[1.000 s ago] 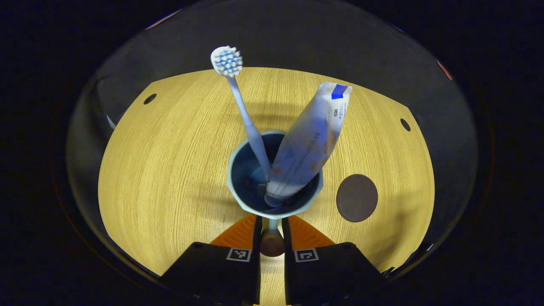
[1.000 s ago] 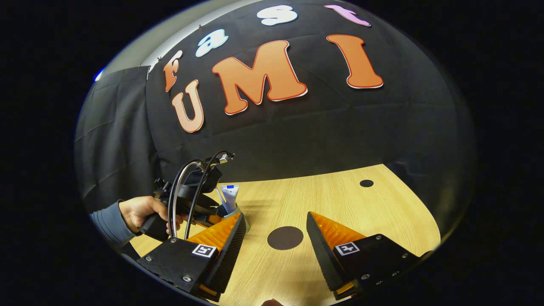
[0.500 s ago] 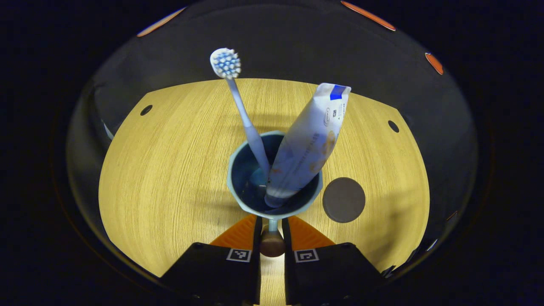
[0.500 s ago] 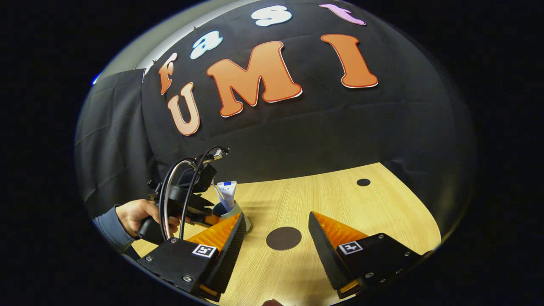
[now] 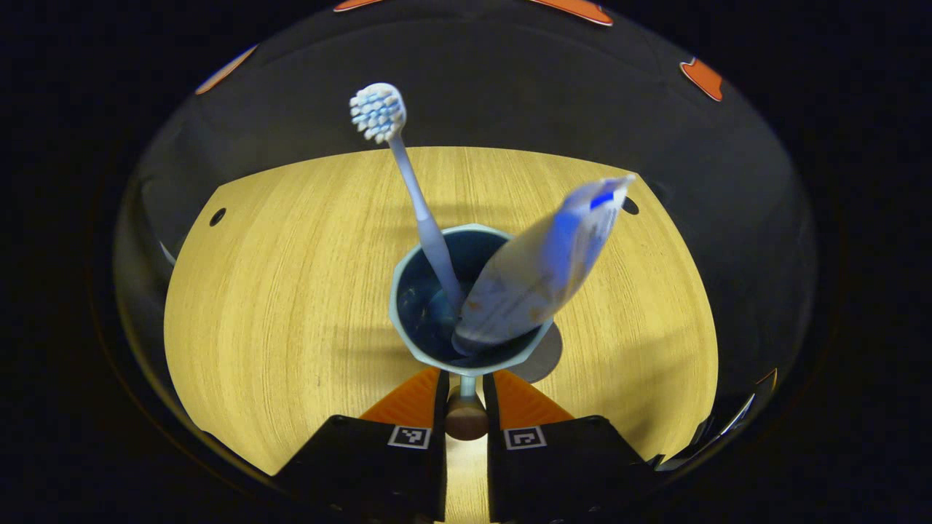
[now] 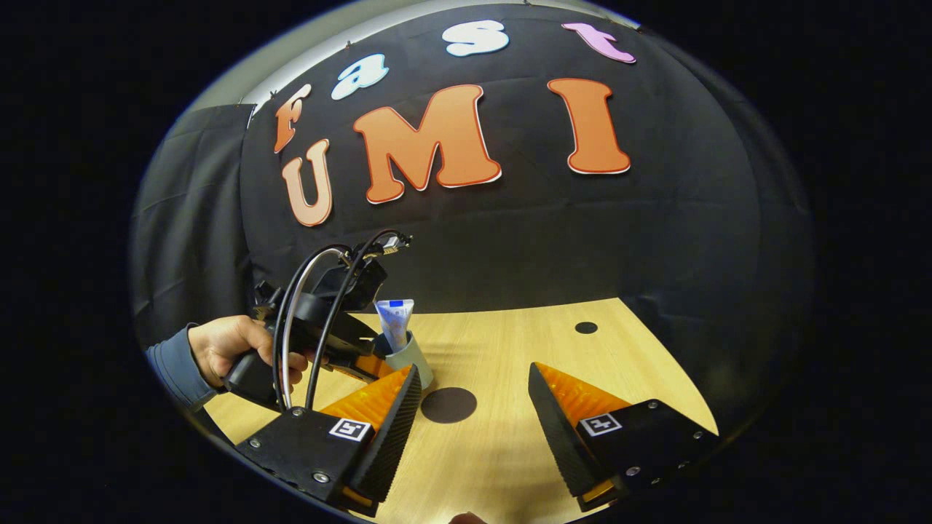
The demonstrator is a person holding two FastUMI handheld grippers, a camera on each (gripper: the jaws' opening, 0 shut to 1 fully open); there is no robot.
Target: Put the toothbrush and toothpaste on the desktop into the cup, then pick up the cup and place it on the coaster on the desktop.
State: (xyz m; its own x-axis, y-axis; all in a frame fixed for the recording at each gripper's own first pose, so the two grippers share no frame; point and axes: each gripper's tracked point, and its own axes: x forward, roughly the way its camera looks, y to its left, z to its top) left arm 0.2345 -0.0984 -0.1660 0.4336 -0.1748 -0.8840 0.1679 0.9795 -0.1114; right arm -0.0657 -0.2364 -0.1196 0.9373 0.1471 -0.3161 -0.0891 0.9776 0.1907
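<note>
Left gripper view: my left hand-held gripper [image 5: 466,386] clamped on cup [image 5: 470,298] handle, toothbrush [image 5: 415,196] and toothpaste [image 5: 542,269] inside. Coaster [image 5: 545,356] just right, partly under cup. Right hand-held gripper [image 6: 473,415] wide open, empty, farther off.

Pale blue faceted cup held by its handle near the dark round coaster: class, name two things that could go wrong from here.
1. The white-and-blue toothpaste tube leans far over the pale blue faceted cup's rim and looks motion-blurred; a jolt might tip it out.
2. The left gripper pinches only the thin handle, so the cup could swivel and land partly off the dark round coaster.
</note>
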